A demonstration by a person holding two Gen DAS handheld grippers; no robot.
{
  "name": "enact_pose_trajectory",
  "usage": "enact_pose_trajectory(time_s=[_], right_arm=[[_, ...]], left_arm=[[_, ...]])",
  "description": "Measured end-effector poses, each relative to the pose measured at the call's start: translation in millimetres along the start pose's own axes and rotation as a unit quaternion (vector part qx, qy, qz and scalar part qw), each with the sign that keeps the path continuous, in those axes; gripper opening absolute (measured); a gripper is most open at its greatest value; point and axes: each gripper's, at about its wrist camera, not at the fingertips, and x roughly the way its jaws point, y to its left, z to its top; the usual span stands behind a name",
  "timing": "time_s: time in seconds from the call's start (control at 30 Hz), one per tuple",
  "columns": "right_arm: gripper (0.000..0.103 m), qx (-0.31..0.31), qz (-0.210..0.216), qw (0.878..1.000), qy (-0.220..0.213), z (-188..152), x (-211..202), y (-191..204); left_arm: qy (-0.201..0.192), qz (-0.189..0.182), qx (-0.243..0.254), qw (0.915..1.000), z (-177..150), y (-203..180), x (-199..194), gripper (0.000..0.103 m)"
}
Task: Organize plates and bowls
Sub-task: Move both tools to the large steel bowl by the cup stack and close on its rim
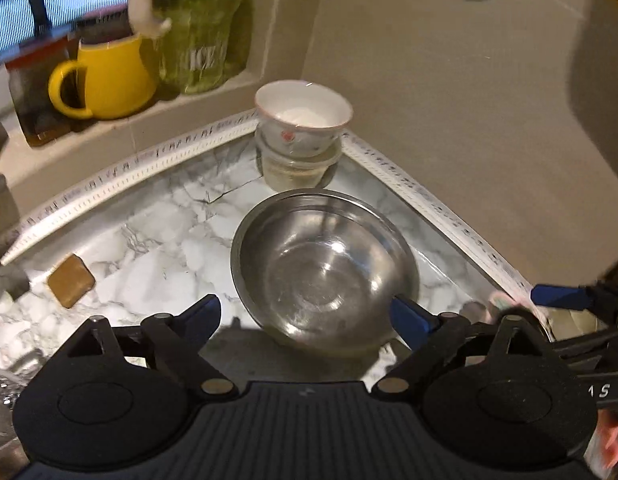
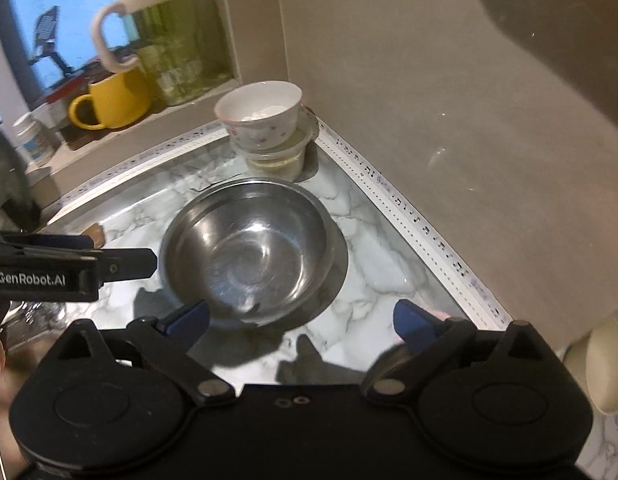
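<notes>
A steel bowl (image 1: 325, 264) (image 2: 245, 252) stands upright on the marble counter (image 1: 157, 240). Behind it, in the corner, a white flowered bowl (image 1: 303, 116) (image 2: 261, 120) sits stacked in a clear glass bowl (image 1: 297, 168) (image 2: 275, 160). My left gripper (image 1: 307, 314) is open, its blue-tipped fingers spread either side of the steel bowl's near rim without pressing on it. My right gripper (image 2: 301, 318) is open too, just right of the bowl's near edge, with only counter between its fingers. Each gripper shows at the edge of the other's view.
A yellow mug (image 1: 109, 80) and a green jar (image 1: 201, 40) stand on the ledge at the back left. A brown block (image 1: 71, 280) lies on the counter at the left. A beige wall (image 2: 449, 120) and a white perforated strip (image 2: 409, 216) bound the right side.
</notes>
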Motion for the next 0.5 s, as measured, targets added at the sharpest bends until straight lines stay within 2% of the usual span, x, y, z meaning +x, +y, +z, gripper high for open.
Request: enact_pose_trajectory(time_s=[0.17,0.37,0.5], right_arm=[[0.098,0.013,-0.003,1.000,0.018,16.9,36.6,-7.1],[0.093,0.042,0.008,0.998,0.051,27.3,75.4,-15.9],[0.082,0.052,0.005,0.996,0.069,28.3,95.3,-18.1]], left_arm=[[0.013,0.022,-0.014,0.9996,17.5,9.0,34.6,0.092],[0.027,0.039,-0.006,0.9989,31.2,15.0,72.0,0.092],[0.029,0.046,-0.012,0.9984,36.4,20.9,90.5,0.092]])
